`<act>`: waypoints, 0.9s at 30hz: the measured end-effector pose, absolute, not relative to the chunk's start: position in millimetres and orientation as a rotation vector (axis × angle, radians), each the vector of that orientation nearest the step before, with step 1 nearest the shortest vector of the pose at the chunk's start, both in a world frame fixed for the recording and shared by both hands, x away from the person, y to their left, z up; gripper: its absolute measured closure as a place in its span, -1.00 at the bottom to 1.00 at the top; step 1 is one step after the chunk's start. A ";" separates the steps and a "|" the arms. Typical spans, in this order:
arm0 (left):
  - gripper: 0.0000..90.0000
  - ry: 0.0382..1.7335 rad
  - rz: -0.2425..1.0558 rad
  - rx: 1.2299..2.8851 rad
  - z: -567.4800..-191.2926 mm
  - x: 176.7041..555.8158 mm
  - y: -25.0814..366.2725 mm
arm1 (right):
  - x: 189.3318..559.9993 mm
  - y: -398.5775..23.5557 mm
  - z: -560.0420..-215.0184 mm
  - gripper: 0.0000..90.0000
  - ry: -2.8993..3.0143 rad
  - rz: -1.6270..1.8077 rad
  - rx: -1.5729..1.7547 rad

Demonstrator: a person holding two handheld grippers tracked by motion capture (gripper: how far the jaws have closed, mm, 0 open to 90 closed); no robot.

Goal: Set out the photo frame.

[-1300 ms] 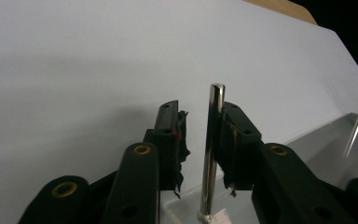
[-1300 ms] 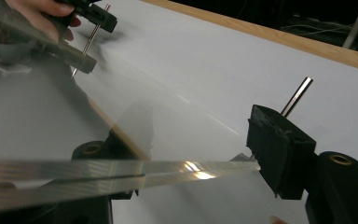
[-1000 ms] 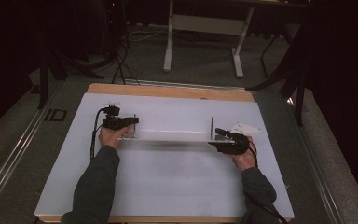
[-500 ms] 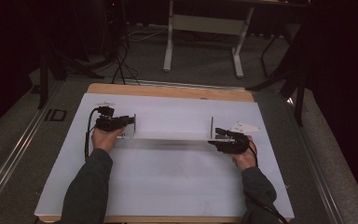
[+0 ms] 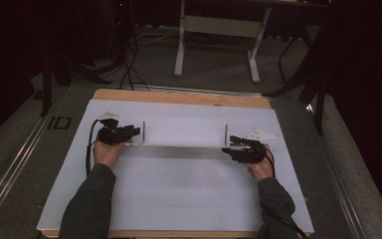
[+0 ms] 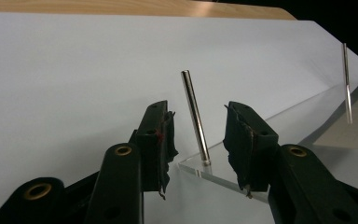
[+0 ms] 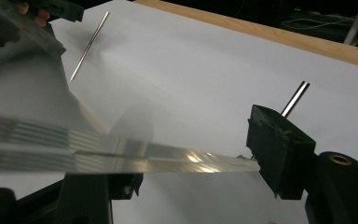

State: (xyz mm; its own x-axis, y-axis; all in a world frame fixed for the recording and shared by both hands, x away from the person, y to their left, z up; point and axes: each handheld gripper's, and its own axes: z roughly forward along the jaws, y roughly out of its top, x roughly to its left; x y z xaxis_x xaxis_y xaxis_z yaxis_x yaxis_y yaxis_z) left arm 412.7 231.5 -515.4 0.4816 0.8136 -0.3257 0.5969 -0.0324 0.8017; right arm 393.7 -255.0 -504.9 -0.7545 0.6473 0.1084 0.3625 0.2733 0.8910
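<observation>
A long clear plastic plate [image 5: 184, 145] lies across the white sheet, with a thin metal pin standing near each end: the left pin [image 5: 143, 131] and the right pin [image 5: 226, 133]. My left gripper [image 5: 135, 132] is at the plate's left end. Its jaws have just been opening and stand apart on either side of the left pin [image 6: 195, 116] and the plate's corner [image 6: 214, 170], touching neither. The other pin [image 6: 346, 88] rises farther off. My right gripper [image 5: 230, 143] is shut across the plate's right end [image 7: 121, 154], beside its pin [image 7: 294, 99].
The white sheet [image 5: 179, 194] covers most of a wooden table [image 5: 179, 97]. A metal stand [image 5: 214, 30] and cables are on the dark floor behind the table. A rail [image 5: 10, 169] runs along the left side.
My left hand has drawn back to the left, away from the plate's end, and its jaws have spread wider. The right hand and the plate have stayed where they were.
</observation>
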 end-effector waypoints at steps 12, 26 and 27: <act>0.31 1.136 0.349 1.694 -509.6 393.4 245.0 | 395.6 -255.0 -503.2 -0.14 2.279 1.471 0.939; 0.28 1.073 0.384 1.714 -512.0 375.4 252.0 | 396.9 -255.1 -502.4 -0.14 2.285 1.469 0.942; 0.28 1.073 0.384 1.714 -512.0 375.4 252.0 | 396.9 -255.1 -502.4 -0.14 2.285 1.469 0.942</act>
